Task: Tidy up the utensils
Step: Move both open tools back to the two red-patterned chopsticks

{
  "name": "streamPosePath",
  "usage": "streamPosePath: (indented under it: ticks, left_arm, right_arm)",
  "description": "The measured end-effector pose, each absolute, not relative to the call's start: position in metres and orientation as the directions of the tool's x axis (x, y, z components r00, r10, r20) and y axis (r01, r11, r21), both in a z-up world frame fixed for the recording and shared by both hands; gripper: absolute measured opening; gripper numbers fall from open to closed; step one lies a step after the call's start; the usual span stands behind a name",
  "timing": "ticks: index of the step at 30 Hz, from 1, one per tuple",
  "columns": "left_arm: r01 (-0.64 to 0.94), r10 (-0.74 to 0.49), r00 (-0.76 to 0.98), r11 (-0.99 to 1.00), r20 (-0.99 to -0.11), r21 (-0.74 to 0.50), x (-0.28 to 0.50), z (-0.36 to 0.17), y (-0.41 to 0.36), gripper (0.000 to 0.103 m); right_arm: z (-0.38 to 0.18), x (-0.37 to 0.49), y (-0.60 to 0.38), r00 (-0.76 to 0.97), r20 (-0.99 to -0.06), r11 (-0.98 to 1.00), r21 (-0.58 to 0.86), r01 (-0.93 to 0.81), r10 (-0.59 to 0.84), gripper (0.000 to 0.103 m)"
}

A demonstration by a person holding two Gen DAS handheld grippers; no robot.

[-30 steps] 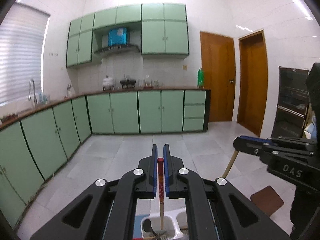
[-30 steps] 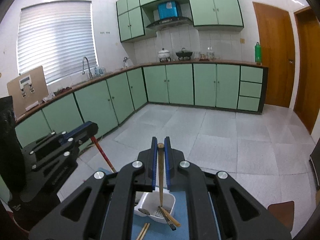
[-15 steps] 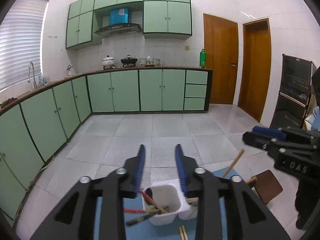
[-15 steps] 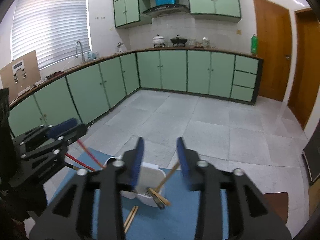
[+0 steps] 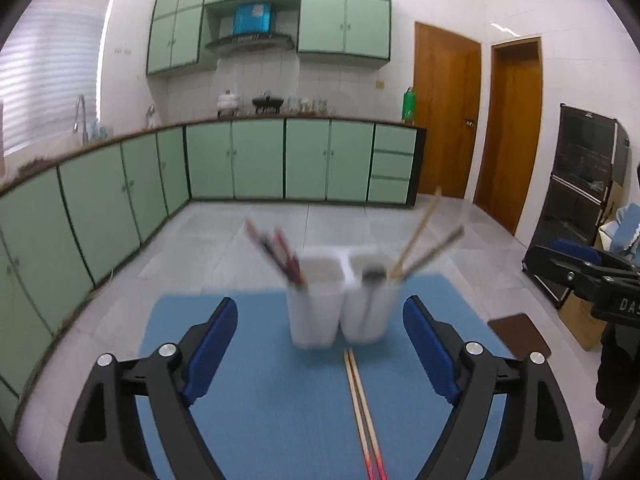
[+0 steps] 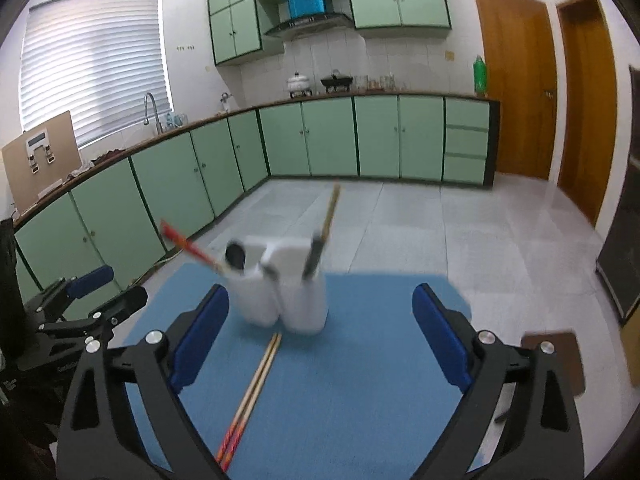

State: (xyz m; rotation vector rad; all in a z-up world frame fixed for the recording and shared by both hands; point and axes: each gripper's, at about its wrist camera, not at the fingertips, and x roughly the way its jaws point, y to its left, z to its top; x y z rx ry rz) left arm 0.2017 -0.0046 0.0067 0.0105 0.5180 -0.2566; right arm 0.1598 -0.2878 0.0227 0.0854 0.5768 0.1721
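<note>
A white two-compartment utensil holder stands on a blue mat. Red chopsticks lean out of its left compartment, tan chopsticks out of its right one, and a dark spoon shows in the left compartment. A pair of chopsticks lies flat on the mat in front of the holder. My left gripper has its jaws opening wide with nothing between them. My right gripper is likewise opening and empty. Both sit short of the holder.
Green cabinets line the far and left walls. Two wooden doors stand at the right, with a dark appliance beside them. A brown stool seat sits off the mat's right edge. The right gripper's body shows at the left view's edge.
Each gripper was shut on one upright chopstick above the holder; both let go, the sticks dropped into the compartments, and both grippers came down and back with jaws spread.
</note>
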Motion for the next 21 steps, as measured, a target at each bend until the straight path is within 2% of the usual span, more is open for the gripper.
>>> streamPosePath:
  ticks: [8,21]
  left_arm:
    - [0.206,-0.192,0.782,0.978,-0.593,-0.044,0.161,-0.055,0.008,0.084]
    - [0.118,-0.108,0.707,0.992,-0.699,-0.034,0.134,-0.119,0.034,0.084]
  right_arm:
    - [-0.033,0.113,-0.272,0.775,-0.606,0.983,0.141,-0.116,0.178,0.09]
    - [-0.116,0.083,-0.225,0.666,-0.726,0.986,0.118,-0.12,0.168,0.09]
